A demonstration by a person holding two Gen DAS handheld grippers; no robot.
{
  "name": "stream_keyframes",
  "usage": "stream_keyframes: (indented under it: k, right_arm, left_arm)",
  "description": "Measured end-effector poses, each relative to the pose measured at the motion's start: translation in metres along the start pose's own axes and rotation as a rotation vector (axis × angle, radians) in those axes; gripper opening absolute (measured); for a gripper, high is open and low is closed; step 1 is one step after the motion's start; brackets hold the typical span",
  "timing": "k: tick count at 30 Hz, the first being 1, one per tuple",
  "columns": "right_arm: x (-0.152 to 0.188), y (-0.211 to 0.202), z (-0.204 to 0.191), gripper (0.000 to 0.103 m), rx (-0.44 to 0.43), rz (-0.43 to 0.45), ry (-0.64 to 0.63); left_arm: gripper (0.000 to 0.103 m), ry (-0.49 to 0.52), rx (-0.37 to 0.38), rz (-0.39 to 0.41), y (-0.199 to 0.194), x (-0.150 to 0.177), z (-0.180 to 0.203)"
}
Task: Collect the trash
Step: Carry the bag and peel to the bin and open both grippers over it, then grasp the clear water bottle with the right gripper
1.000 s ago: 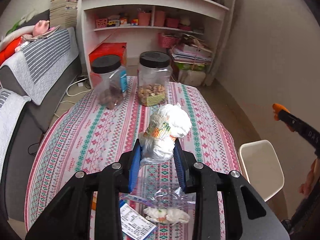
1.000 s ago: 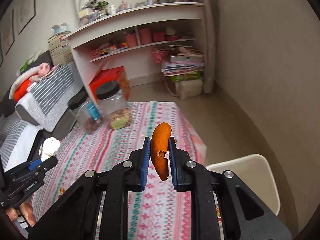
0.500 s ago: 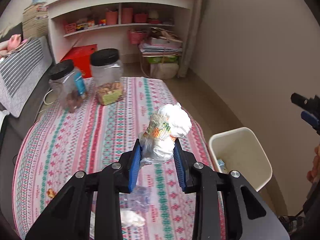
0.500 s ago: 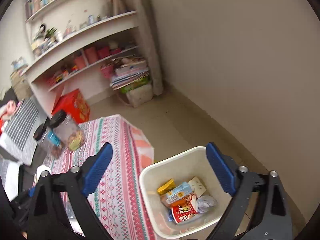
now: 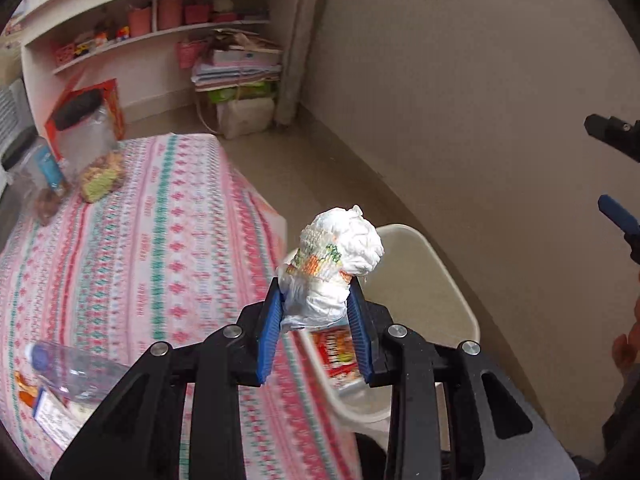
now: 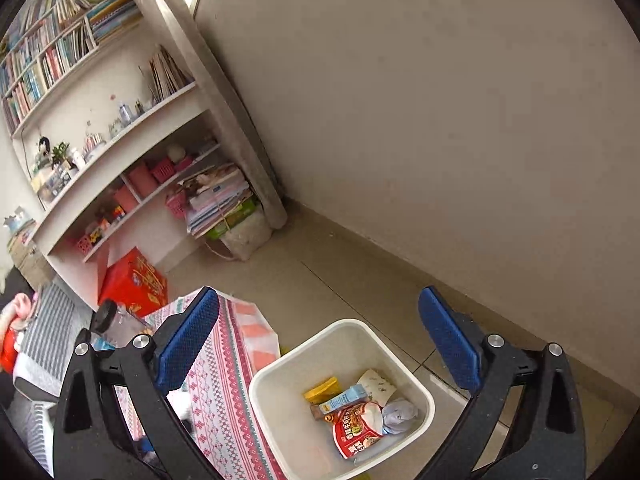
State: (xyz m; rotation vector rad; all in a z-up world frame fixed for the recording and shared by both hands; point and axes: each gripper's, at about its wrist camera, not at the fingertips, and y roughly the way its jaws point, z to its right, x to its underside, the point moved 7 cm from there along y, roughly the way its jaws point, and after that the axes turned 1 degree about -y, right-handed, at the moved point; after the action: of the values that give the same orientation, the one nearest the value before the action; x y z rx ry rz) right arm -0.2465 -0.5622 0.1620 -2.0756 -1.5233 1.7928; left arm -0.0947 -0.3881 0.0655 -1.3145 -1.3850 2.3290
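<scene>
My left gripper (image 5: 315,312) is shut on a crumpled white wad of paper with an orange and green print (image 5: 336,264). It holds the wad in the air at the table's right edge, over the near rim of the white trash bin (image 5: 448,300). My right gripper (image 6: 320,340) is open and empty above the same bin (image 6: 304,360), which holds several wrappers, among them a red packet (image 6: 356,432). The right gripper's fingers also show in the left wrist view (image 5: 618,218) at the far right.
The table with a patterned pink cloth (image 5: 160,248) carries two black-lidded jars (image 5: 92,148), a flattened plastic bottle (image 5: 76,372) and paper scraps. White shelves (image 6: 132,152), a red box (image 6: 136,280) and a stack of papers (image 6: 224,204) stand along the far wall.
My left gripper has swung right with the wad, from over the table to the bin's edge. My right gripper let go of the orange peel earlier and stays open over the bin.
</scene>
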Motion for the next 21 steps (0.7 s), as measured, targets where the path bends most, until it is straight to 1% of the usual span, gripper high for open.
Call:
stream_keyframes:
  k: [4, 5, 6, 7, 8, 9, 10, 14, 18, 21]
  right_arm:
    - [-0.006, -0.005, 0.003, 0.096, 0.002, 0.021, -0.008]
    - [-0.007, -0.005, 0.003, 0.096, 0.0, 0.023, -0.006]
    - [-0.008, -0.005, 0.003, 0.096, -0.002, 0.022, -0.004]
    - [-0.008, -0.006, 0.003, 0.096, -0.005, 0.021, -0.002]
    - [-0.008, -0.005, 0.003, 0.096, -0.008, 0.017, -0.001]
    - [-0.008, -0.004, 0.002, 0.096, -0.012, 0.013, -0.002]
    - [-0.008, -0.004, 0.001, 0.096, -0.014, 0.011, -0.004]
    - [-0.004, -0.003, -0.011, 0.096, -0.017, 0.003, -0.034]
    - [0.007, 0.003, -0.032, 0.096, -0.021, -0.025, -0.095]
    - [0.023, 0.014, -0.057, 0.096, -0.014, -0.073, -0.194]
  left_arm:
    - [0.036, -0.016, 0.054, -0.045, 0.019, -0.005, 0.029]
    - [0.046, -0.019, 0.061, -0.06, 0.023, -0.006, 0.034]
    - [0.054, -0.022, 0.063, -0.07, 0.025, -0.007, 0.038]
    - [0.065, -0.024, 0.063, -0.07, 0.025, -0.007, 0.041]
    - [0.069, -0.02, 0.054, -0.063, 0.024, -0.008, 0.042]
    - [0.07, -0.007, 0.046, -0.058, 0.023, -0.008, 0.042]
    - [0.071, 0.012, 0.033, -0.057, 0.022, -0.006, 0.041]
    - [0.073, 0.084, -0.069, -0.043, 0.014, 0.002, 0.022]
    - [0.077, 0.1, -0.159, -0.022, -0.003, 0.008, -0.009]
    - [0.081, 0.104, -0.228, -0.008, -0.014, 0.013, -0.037]
